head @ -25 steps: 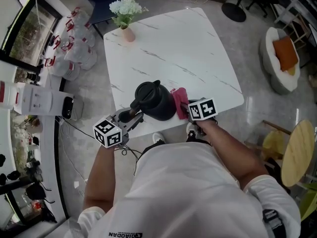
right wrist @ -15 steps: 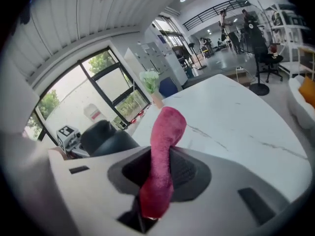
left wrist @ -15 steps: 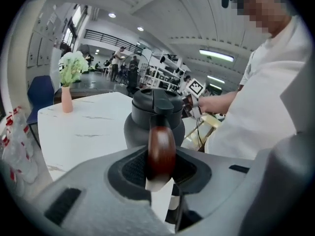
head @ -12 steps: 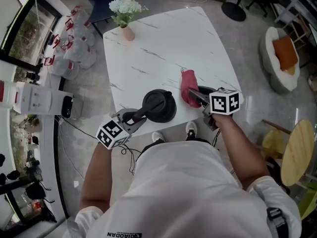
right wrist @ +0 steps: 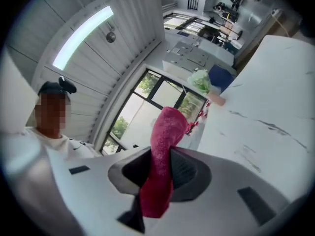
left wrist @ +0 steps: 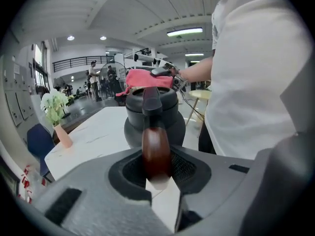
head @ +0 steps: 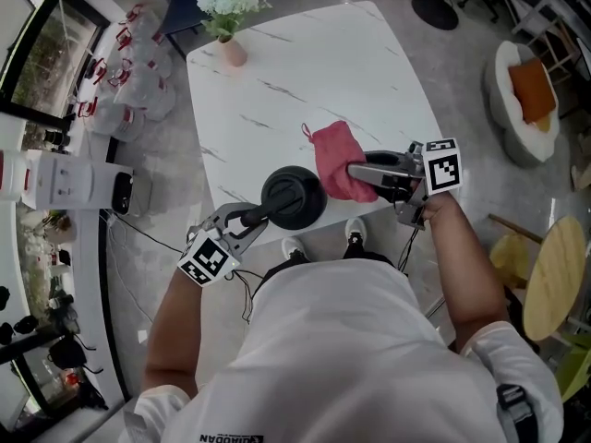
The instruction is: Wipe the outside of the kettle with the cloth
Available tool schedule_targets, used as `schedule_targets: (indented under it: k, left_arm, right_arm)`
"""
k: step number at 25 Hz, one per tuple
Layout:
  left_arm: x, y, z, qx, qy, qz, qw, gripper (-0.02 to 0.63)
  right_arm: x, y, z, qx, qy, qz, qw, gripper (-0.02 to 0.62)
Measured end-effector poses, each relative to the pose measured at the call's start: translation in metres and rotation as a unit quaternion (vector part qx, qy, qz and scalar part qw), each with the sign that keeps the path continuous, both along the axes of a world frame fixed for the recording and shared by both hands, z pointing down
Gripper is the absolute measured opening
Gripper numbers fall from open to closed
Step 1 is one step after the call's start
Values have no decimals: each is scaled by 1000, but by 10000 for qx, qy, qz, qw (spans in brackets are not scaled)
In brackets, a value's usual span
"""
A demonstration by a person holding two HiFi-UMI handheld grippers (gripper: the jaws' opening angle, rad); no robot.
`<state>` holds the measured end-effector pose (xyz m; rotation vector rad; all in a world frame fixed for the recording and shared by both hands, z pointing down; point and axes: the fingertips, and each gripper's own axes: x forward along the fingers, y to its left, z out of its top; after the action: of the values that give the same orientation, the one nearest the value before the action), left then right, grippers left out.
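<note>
- Kettle [head: 294, 197], black and round, stands upright at the near edge of the white marble table [head: 305, 72], right in front of the person.
- Its brown handle [left wrist: 155, 149] sticks out toward the person, past the table's edge.
- Left gripper [head: 251, 218] is clamped on that handle. In the left gripper view the wood sits squarely between the two jaws, which have just been closing a touch tighter on it.
- Red cloth [head: 334, 160] is pinched between the jaws of the right gripper [head: 358, 169]. The right gripper view shows the cloth [right wrist: 167, 127] as a bunched fold gripped from both sides, one end standing up past the jaws and the other hanging below them.
- From the head view the cloth hangs off the gripper just right of the kettle, and its lower edge overlaps the kettle's rim. Whether fabric touches the kettle I cannot tell.
- In the left gripper view the cloth [left wrist: 147, 78] shows just above the kettle's lid [left wrist: 150, 95].
- Right gripper comes in from the right, its marker cube [head: 442, 165] turned up toward the head camera.
- Pink vase of white flowers [head: 226, 26] stands at the table's far left corner, well apart from the kettle.
- On the floor left of the table is a cluster of clear water bottles [head: 138, 72].
</note>
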<state>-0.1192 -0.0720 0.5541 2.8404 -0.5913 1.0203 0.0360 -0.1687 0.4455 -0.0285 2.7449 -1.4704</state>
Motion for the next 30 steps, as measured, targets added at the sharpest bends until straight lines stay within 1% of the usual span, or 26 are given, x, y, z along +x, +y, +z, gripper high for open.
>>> schedule_targets:
  k: [3,5,7,9,11,13,15,17,20,22,25,30]
  left_arm:
    - [-2,5,2,332,-175,211,9991,100]
    - [-2,9,3,523,-308,367,9975,100]
    - [-1,12,2,679,-416,496,9956,101]
    - [2,14,1,847,-534,650,9929,101]
    - [6,17,0,1049,-692,854,9884,101]
    - [8,20,0,1225,-835,1027,9836,101]
    - [8,22,0,1324,-919,1111,9806,101]
    - [9,23,0,1376,-969,1141,9791,101]
    - [12,24,-1,1429,-1058,1199,9767,101]
    - [14,25,-2,1455,-1121,1245,9751,101]
    - [18,25,-4,1481,-1188,1282,9734,101]
    - [17,24,-4,1525,-1217,1305,9721,101]
  right_arm:
    - [-2,10,-22,-69,-632,-554,9964,98]
    - [-4,15,-25,-136,-809,-830,9932,98]
    - [-10,22,-17,-197,-708,-1150,9906,98]
    - [-19,33,-5,-236,-483,-1531,9867,98]
    - [-29,41,8,-209,-193,-1823,9828,98]
    - [-39,42,25,-122,216,-1943,9806,98]
    - [-46,40,45,74,769,-1911,9785,98]
    - [-50,36,65,329,1325,-1780,9745,98]
    - [-51,31,86,581,1884,-1551,9680,98]
    - [-49,27,99,706,2243,-1464,9609,97]
    - [-45,21,121,691,2741,-1324,9500,97]
    - [-37,12,157,508,3298,-968,9377,97]
